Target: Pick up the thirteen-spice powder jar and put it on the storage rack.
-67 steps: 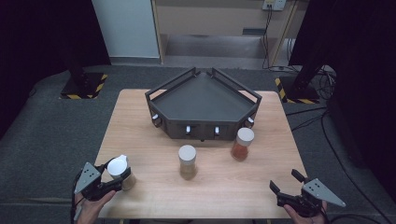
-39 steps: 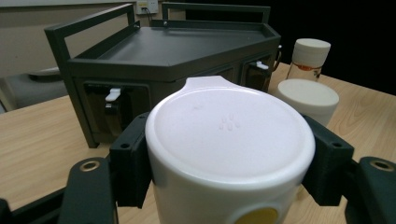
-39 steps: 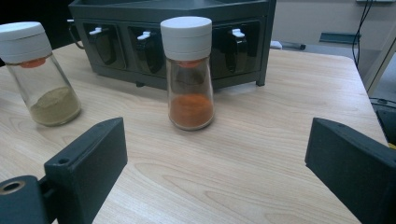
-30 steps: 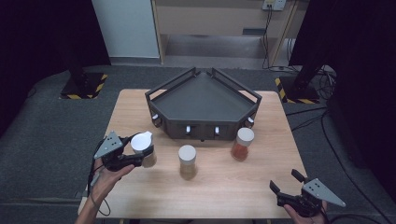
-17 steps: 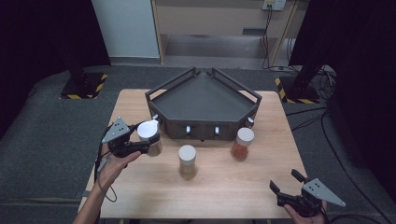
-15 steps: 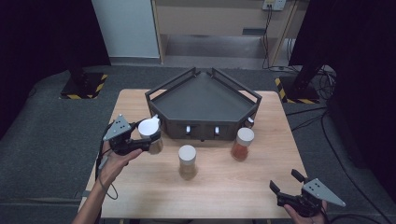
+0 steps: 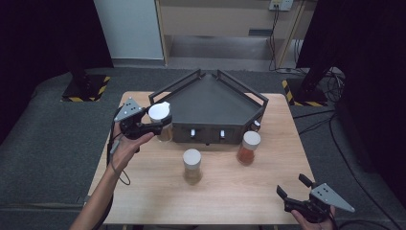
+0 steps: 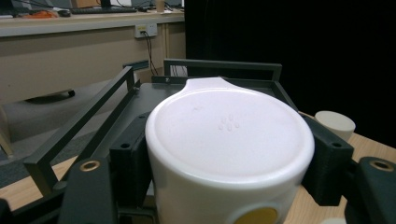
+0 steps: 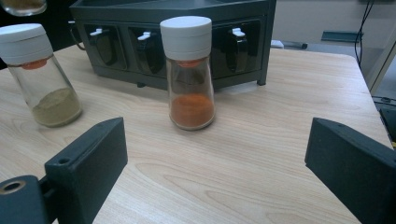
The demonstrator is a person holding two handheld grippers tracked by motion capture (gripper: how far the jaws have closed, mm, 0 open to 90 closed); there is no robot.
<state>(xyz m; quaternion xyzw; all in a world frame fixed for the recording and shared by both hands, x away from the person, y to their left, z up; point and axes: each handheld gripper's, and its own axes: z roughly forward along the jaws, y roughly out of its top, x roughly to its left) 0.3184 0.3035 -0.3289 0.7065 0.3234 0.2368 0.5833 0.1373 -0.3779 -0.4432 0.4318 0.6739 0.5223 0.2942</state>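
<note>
My left gripper (image 7: 154,127) is shut on a white-capped spice jar (image 7: 160,120), held off the table beside the left front corner of the dark rack (image 7: 210,103). In the left gripper view the jar's white cap (image 8: 229,135) sits between the black jaws, with the rack (image 8: 140,100) just behind. A jar of greenish powder (image 7: 192,165) (image 9: 39,74) and a jar of orange powder (image 7: 249,147) (image 9: 189,70) stand on the table in front of the rack. My right gripper (image 7: 296,189) (image 9: 215,158) rests open near the table's front right corner, pointing at the orange jar.
The wooden table (image 7: 143,191) stands on grey carpet. The rack's front (image 9: 154,44) has small clip holders. A cable hangs from the left gripper along the person's forearm (image 7: 103,191). Dark stands flank the table at the back.
My left gripper has carried the white-capped jar up and away from the table's front left toward the rack's left corner. The right gripper has stayed still.
</note>
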